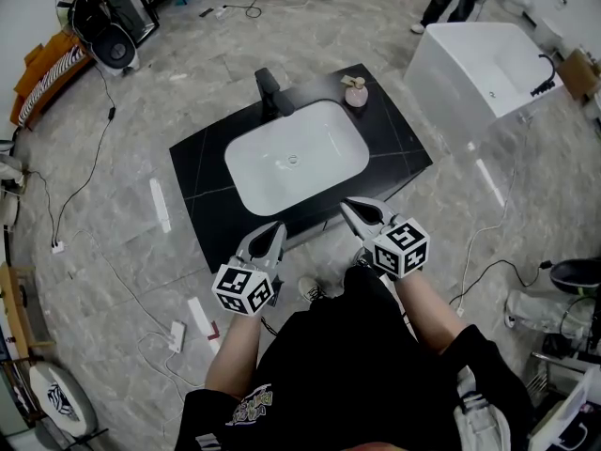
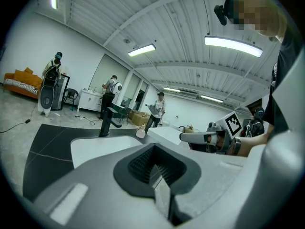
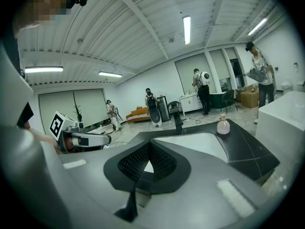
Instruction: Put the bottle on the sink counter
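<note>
Head view: the left gripper [image 1: 274, 226] and the right gripper [image 1: 346, 205] hover at the near edge of the black marbled sink counter [image 1: 202, 172]. The small pink round-bodied bottle [image 1: 356, 93] stands upright at the counter's far right corner, well apart from both.

Left gripper view: the jaws are fully closed with nothing between them. The bottle [image 2: 140, 132] stands beyond the white rectangular basin [image 2: 95, 147].

Right gripper view: the jaws are fully closed and empty. The bottle [image 3: 223, 125] stands untouched near the counter's far edge.
</note>
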`<act>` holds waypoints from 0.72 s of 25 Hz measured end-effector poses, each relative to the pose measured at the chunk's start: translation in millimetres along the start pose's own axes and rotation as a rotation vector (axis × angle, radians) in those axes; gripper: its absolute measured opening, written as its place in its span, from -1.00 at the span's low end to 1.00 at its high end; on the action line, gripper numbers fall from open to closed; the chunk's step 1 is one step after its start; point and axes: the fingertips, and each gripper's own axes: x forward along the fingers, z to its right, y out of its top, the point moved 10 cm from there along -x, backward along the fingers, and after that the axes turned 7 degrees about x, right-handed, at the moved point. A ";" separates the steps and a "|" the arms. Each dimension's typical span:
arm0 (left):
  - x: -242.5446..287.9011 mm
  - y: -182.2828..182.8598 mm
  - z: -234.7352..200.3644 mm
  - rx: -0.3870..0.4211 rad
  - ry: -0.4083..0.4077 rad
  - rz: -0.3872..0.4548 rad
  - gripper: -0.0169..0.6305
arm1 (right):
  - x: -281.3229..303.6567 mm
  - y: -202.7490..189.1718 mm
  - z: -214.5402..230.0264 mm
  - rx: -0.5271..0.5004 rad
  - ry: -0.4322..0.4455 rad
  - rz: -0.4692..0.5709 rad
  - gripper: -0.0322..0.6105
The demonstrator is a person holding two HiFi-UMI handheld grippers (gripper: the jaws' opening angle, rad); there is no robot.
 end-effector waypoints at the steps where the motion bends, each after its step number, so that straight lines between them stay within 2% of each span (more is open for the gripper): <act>1: -0.6 0.0 0.2 0.000 0.002 0.001 -0.95 | -0.1 -0.6 -0.2 0.000 0.001 -0.002 -0.82; 18: -0.1 -1.6 0.9 -0.004 0.006 -0.002 -0.95 | 1.4 -3.9 5.6 0.021 -0.007 -0.003 -0.82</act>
